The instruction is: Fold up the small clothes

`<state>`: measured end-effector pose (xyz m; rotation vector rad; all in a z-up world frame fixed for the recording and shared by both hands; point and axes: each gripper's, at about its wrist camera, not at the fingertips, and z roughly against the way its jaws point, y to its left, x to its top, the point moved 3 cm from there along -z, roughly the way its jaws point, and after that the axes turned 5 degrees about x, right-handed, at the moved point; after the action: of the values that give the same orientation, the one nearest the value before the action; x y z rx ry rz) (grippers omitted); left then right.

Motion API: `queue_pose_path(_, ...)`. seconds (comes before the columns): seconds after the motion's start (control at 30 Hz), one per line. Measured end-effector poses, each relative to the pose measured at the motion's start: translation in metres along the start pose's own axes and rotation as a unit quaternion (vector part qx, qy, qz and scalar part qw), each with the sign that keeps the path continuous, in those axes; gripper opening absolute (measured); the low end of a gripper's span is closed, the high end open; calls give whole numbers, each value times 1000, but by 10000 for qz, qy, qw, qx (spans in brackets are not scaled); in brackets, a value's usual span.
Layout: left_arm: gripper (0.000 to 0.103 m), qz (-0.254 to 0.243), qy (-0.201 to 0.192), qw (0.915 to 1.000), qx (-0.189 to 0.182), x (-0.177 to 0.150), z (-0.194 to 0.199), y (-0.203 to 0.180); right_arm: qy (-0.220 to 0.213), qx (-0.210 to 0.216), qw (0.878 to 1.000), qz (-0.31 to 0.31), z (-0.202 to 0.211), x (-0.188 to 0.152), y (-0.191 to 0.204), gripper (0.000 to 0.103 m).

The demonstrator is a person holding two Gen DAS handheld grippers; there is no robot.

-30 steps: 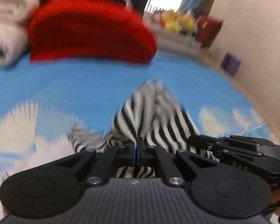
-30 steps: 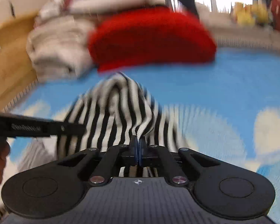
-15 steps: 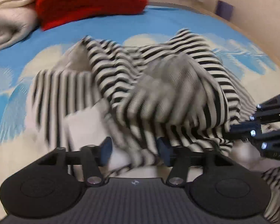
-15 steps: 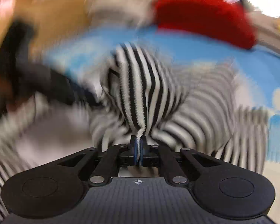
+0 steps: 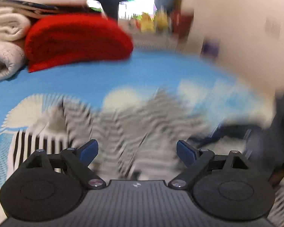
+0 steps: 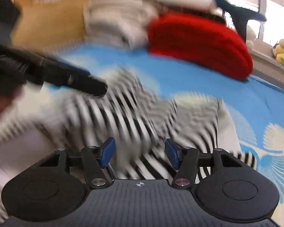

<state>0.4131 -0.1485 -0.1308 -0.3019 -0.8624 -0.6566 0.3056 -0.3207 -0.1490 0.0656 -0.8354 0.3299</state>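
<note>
While the striped top [image 6: 142,117] lies rumpled mid-frame on the blue mat [image 6: 236,94], both grippers — left [image 5: 137,151], right [image 6: 140,153] — gape wide, holding nothing.

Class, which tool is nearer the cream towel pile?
Left, probably. The left tool reaches ahead on the side of the cream towel pile; the right tool hangs back, open over the striped garment.

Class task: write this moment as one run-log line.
left gripper: open | right gripper: open | striped garment: released, crumpled on blue mat | views blurred
</note>
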Motion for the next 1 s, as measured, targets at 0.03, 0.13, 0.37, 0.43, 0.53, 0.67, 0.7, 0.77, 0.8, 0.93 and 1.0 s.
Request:
queue_pose_path(0.03, 93, -296, 223, 9990, 259, -20, -16, -2, -2, -30, 10000, 60, -9, -13, -4, 63)
queue_pose_path(0.13, 98, -679, 7, 9961, 559, -58, -24, 4, -388, 36, 9992, 33, 3, -29, -14, 72)
queue_pose_path(0.37, 103, 524, -767, 9956, 118, 22, 19, 50, -707, 469, 9690, -2319, 16, 27, -97, 75)
queue_pose_path(0.43, 103, 1144, -554, 9918, 119, 53, -5, 66, -681, 580, 9409, -3265, -6, 43, -126, 73)
queue_pose_path(0.53, 93, 1900, 409, 9809, -66, 67, -56, 88, -241, 556, 8992, -4334, -51, 55, -158, 53)
queue_pose_path(0.67, 3, 2234, 644, 9726, 37, 63, -103, 106, -420, 17, 9190, -3919, -76, 61, -164, 1)
queue_pose_path(0.7, 3, 2097, 440, 9760, 390, 61, -109, 110, -591, -138, 9259, -3728, -80, 62, -164, 1)
queue_pose_path(0.77, 3, 2011, 210, 9758, 830, 49, -122, 120, -655, -260, 9249, -3737, -92, 42, -171, 1)
queue_pose_path(0.8, 3, 2183, 210, 9729, 729, 41, -128, 123, -570, -154, 9250, -3753, -109, 33, -175, 1)
queue_pose_path(0.93, 19, 2208, 29, 9729, 685, 35, -118, 121, -717, -25, 9298, -3609, -107, 28, -172, 8)
queue_pose_path(1.0, 44, 2131, -11, 9747, 678, 41, -96, 120, -631, -40, 9225, -3809, -87, 33, -177, 19)
